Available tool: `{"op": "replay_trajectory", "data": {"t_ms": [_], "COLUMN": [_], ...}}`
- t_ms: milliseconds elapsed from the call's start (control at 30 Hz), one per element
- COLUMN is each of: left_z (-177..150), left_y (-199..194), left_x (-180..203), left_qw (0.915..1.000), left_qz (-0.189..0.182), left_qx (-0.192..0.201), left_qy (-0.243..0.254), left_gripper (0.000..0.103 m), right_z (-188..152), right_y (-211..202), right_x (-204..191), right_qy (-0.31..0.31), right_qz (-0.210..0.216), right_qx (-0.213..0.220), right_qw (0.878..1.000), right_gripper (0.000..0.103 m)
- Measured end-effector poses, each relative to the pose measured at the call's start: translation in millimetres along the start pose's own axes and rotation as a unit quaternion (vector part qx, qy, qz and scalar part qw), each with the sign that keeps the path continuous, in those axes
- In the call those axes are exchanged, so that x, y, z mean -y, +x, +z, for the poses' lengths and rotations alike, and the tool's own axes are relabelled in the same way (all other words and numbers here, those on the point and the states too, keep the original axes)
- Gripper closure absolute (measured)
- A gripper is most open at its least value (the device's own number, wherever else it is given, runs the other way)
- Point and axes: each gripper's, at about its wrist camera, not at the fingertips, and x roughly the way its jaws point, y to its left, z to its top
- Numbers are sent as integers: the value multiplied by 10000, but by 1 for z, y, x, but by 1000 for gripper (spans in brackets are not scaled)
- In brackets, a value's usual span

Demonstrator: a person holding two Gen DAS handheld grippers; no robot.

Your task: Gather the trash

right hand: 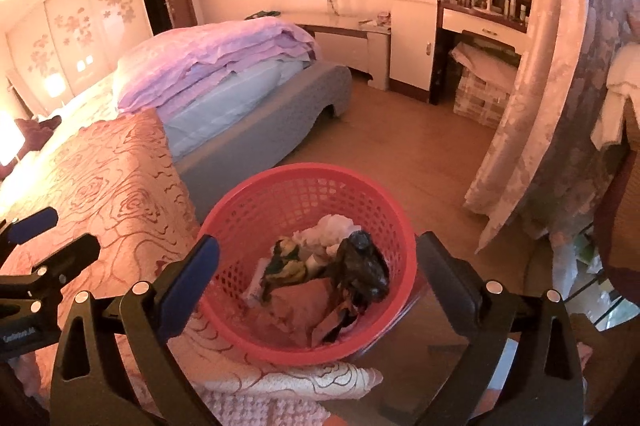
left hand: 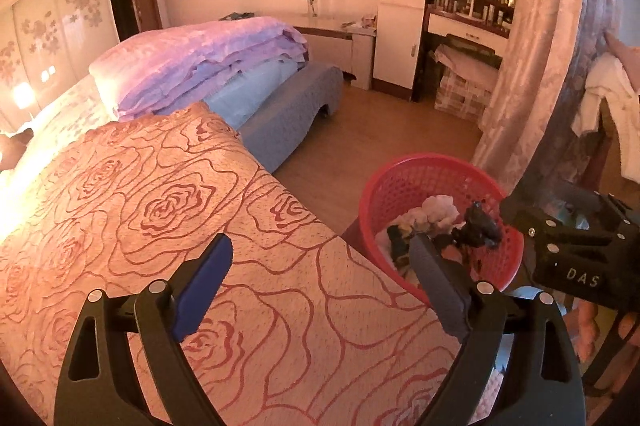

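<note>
- Hovering above the red basket [right hand: 312, 185], the right gripper [right hand: 320, 286] has its jaws spread wide with nothing between them; the basket's contents show through the gap below.
- Off to the side, the left gripper [left hand: 320, 286] hangs over the rose-patterned bedspread [left hand: 160, 205], its jaws also wide apart and empty.
- Trash already lies in the basket: a crumpled black bag [right hand: 360, 266] against the right side, white tissue [right hand: 332, 228] toward the back, a green and yellow wrapper [right hand: 286, 260] at the left, and brown paper [right hand: 304, 302] in front.
- The basket stands on the floor just beside the bed, near the bed's edge and close to a glossy dark surface at its right; what that surface is I cannot tell.
- In the left wrist view the same basket [left hand: 400, 181] sits at the bedspread's right edge, with the black bag near its rim.
- Judged from this, a good share of the collecting looks done: several pieces are in, and neither gripper carries anything.
- No loose trash shows on the visible bedspread or on the wooden floor [left hand: 400, 121]; parts of the room are hidden, so more may remain.
- The likely step left is to look for further pieces elsewhere.
</note>
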Motion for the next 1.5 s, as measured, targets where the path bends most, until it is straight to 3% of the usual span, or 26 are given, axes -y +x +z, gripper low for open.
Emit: {"op": "replay_trajectory", "data": {"t_ms": [1100,1500], "left_z": [-34,-49], "left_y": [-60,-66], "left_x": [0,0], "left_qw": [9997,9999], "left_qz": [-144,-97], "left_qx": [146,51], "left_qy": [-141,-131], "left_gripper": [10,10], "right_z": [-40,-44], "right_y": [-107,-113], "right_x": [-4,-16], "right_qy": [390,301], "right_qz": [85,237], "right_qx": [241,298], "right_qw": [9989,9988], "right_gripper": [7,7]}}
